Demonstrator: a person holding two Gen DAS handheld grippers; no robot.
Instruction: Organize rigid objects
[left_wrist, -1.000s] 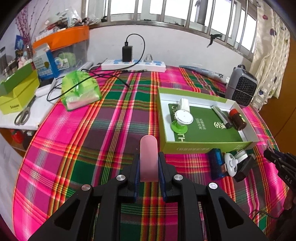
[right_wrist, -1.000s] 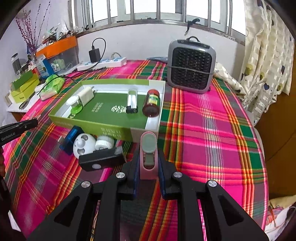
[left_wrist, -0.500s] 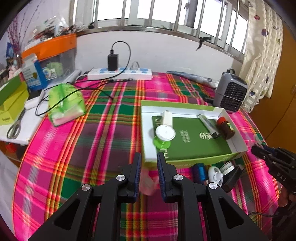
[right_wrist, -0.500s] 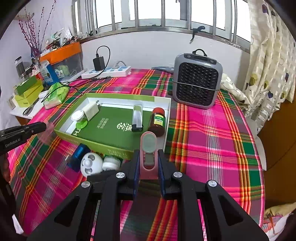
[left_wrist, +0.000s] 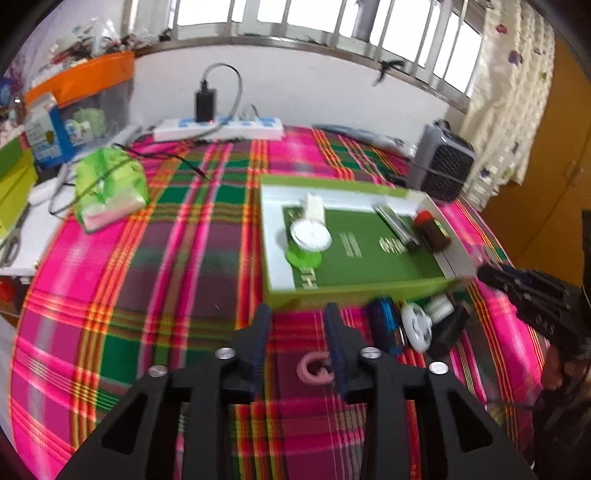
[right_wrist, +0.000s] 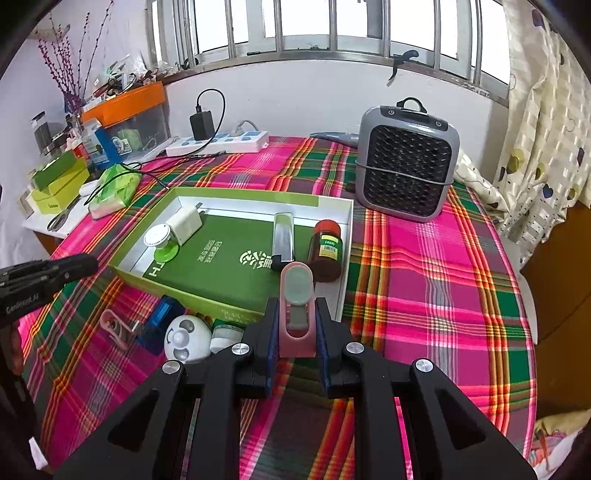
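My left gripper (left_wrist: 297, 310) hovers over the plaid cloth just in front of the green box (left_wrist: 354, 291), its jaws opening. A pink curved clip (left_wrist: 316, 371) lies loose on the cloth below them, beside the right finger; it also shows as the pink clip (right_wrist: 114, 328) in the right wrist view. My right gripper (right_wrist: 297, 302) is shut on a pink holder (right_wrist: 295, 295) with a grey-green inset, held over the box's near right corner (right_wrist: 332, 310). The box holds a white charger (right_wrist: 184, 223), a white disc on a green base (right_wrist: 159, 240), a silver tube (right_wrist: 282, 234) and a red-capped brown bottle (right_wrist: 325, 251).
In front of the box lie a blue block (right_wrist: 159, 323), a white round toy (right_wrist: 186, 338), a small white jar (right_wrist: 225, 334) and a black piece (left_wrist: 448, 328). A grey heater (right_wrist: 406, 170) stands back right. A power strip (right_wrist: 218, 142), green packet (right_wrist: 114, 188) and cluttered shelf are at back left.
My left gripper has opened and let go of the pink clip, which now lies on the cloth under it. The right gripper still holds its pink holder, a little closer to the box.
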